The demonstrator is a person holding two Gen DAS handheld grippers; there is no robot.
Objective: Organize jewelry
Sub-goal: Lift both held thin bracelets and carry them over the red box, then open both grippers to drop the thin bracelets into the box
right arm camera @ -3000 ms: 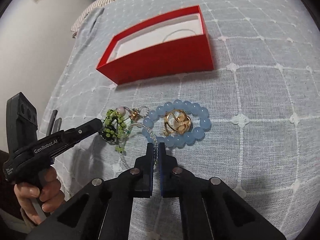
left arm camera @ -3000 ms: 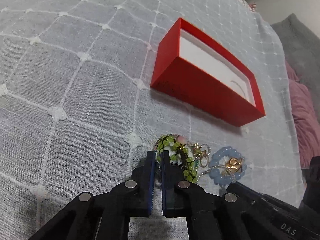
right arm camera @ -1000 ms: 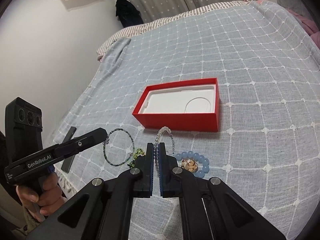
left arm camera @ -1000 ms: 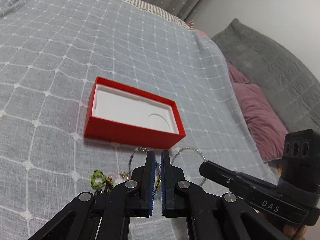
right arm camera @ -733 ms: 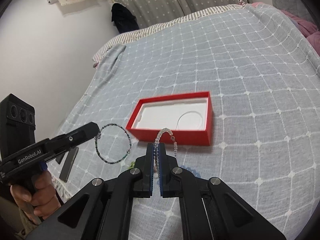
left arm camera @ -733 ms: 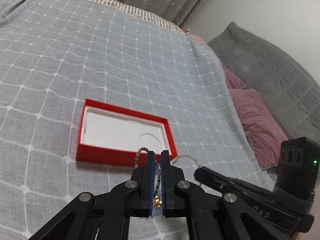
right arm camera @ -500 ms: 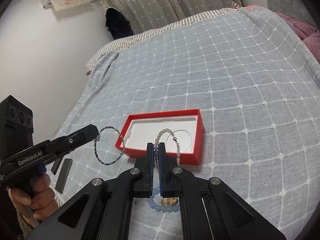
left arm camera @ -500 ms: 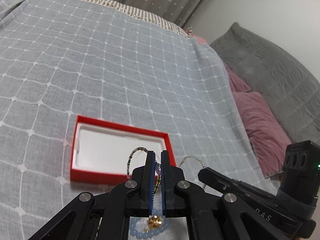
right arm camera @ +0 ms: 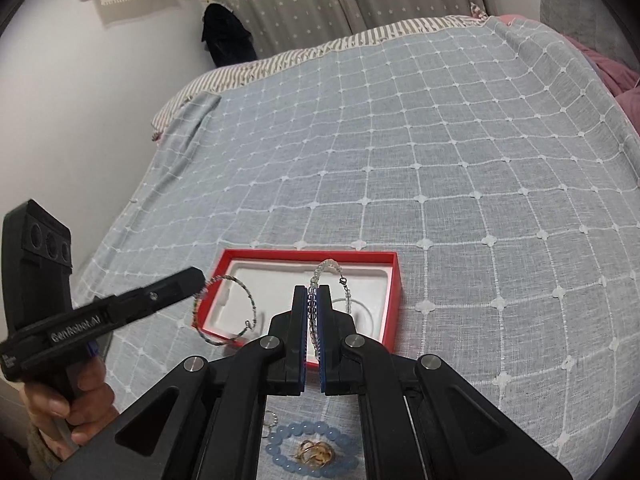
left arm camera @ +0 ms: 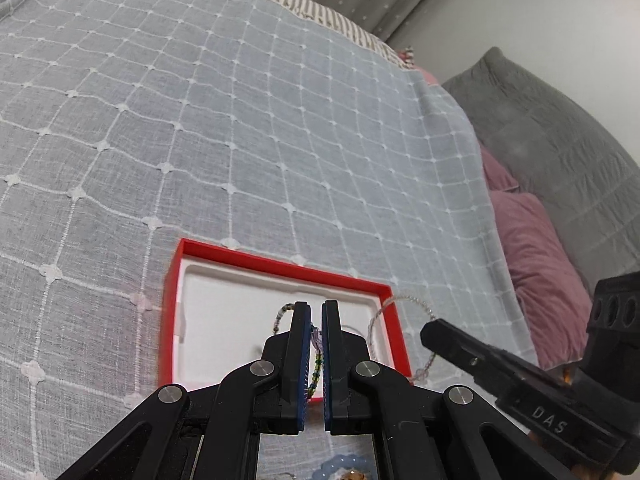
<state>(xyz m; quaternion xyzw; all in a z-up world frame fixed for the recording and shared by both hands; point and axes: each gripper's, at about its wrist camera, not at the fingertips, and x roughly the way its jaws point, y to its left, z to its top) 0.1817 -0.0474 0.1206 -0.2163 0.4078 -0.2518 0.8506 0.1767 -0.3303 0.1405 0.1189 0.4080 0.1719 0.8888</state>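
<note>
The left gripper (left arm camera: pixel 316 336) is clamped on a thin multicoloured bracelet (right arm camera: pixel 224 312), pinched at one point so the rest hangs free as an open loop. The likely reason is that a single-point pinch keeps the beads from bunching and lets the loop drop flat when released. The right gripper (right arm camera: pixel 313 300) is likewise closed on a clear-bead chain (right arm camera: pixel 326 270), whose free end with its clasp dangles to the right of the jaws. Both pieces hang above the red box (right arm camera: pixel 394 292), over its white moulded insert; the bracelet is over the box's left end, partly past its edge, and the chain over the middle. Holding them apart, one per hand, probably stops the strands tangling on the way in. Nearer the person, on the grey checked bedspread (right arm camera: pixel 440 160), a blue bead bracelet (right arm camera: pixel 296 446) with a gold ring (right arm camera: pixel 314 455) inside it lies not yet boxed. The box sits open side up, ready to receive all of it.
</note>
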